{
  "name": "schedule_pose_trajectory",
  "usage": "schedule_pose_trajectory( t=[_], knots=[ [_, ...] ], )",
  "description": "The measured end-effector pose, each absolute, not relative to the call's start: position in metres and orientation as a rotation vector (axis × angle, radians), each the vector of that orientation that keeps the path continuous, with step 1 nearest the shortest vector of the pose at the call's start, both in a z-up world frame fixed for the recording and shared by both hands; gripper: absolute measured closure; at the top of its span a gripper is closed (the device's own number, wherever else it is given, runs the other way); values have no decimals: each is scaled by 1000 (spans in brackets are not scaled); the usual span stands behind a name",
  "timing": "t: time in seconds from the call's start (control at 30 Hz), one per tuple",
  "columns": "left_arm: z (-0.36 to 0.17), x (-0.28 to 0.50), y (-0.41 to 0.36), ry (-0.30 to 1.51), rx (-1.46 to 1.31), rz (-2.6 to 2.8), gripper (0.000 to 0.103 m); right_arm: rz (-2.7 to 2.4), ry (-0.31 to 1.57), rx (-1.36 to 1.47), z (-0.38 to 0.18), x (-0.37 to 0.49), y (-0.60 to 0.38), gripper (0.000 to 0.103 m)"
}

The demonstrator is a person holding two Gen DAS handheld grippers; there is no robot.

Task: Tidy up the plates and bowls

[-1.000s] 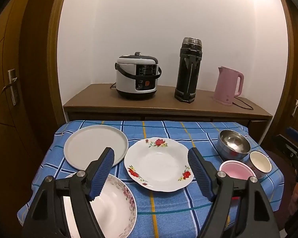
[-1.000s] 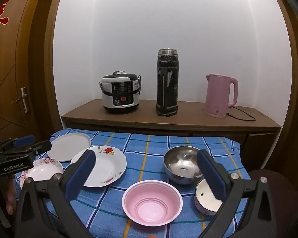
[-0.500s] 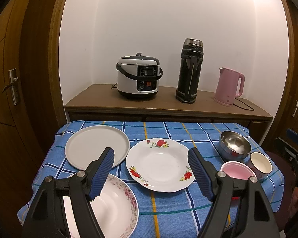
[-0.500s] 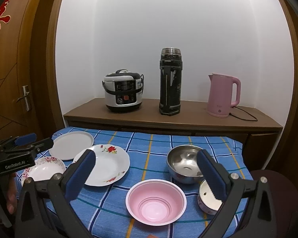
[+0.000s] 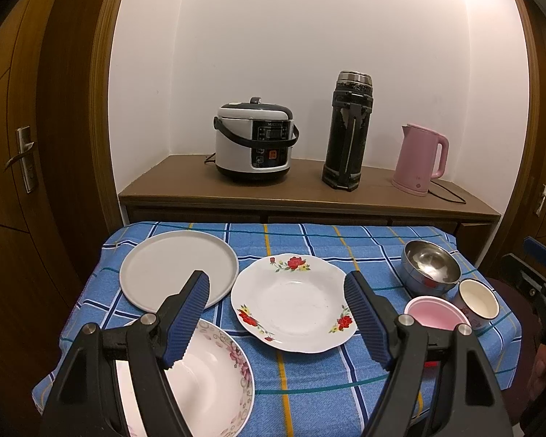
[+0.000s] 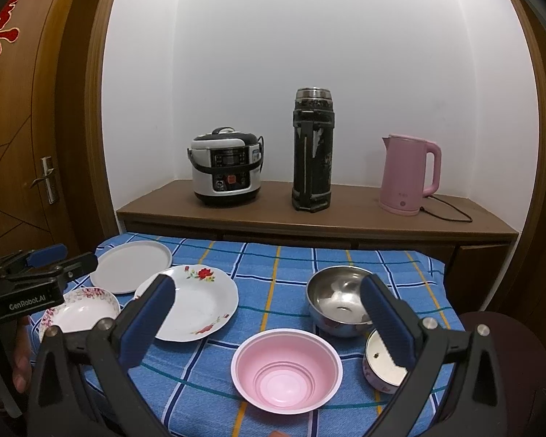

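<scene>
Left wrist: left gripper (image 5: 276,313) spread wide, empty, above rose plate (image 5: 295,302); right gripper (image 6: 269,320) likewise over pink bowl (image 6: 287,369).

On the table (image 6: 273,280) I count two plates, four bowls and one cup: plain plate (image 5: 178,267) at 10 o'clock, rose plate (image 5: 295,302) at centre; floral bowl (image 5: 207,382) at 7 o'clock, steel bowl (image 6: 336,300), pink bowl (image 6: 287,369), cup (image 6: 380,367) at 4 o'clock. On the sideboard (image 6: 309,215) I count three appliances.
</scene>
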State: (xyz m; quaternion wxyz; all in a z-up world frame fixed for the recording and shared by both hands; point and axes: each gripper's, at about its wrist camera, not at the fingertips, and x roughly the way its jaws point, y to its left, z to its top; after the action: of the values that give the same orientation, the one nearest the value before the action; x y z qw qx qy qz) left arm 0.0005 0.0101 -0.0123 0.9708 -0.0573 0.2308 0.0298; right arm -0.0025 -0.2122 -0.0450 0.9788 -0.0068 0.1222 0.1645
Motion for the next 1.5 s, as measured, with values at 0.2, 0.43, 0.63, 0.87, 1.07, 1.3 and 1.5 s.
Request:
schedule_pose_trajectory(
  t=[0.2,0.43,0.63,0.87,1.07,1.3,1.5],
  knots=[
    [-12,0,10,466,-116,61,24,330,249,-14,-47,-3,-209,0],
    [-12,1,9,468,-115,61,24,331,247,-16,-48,-3,-208,0],
    [-12,1,8,467,-115,64,24,337,250,-21,-50,-3,-204,0],
    [-11,1,9,467,-115,65,24,346,257,-27,-51,-1,-198,0],
    [-12,1,13,467,-120,70,24,378,262,-39,-53,0,-188,0],
    [-14,0,20,467,-123,81,24,406,267,-48,-54,2,-177,0],
    [-18,0,26,470,-122,98,24,420,289,-34,-58,6,-166,0]
  ],
)
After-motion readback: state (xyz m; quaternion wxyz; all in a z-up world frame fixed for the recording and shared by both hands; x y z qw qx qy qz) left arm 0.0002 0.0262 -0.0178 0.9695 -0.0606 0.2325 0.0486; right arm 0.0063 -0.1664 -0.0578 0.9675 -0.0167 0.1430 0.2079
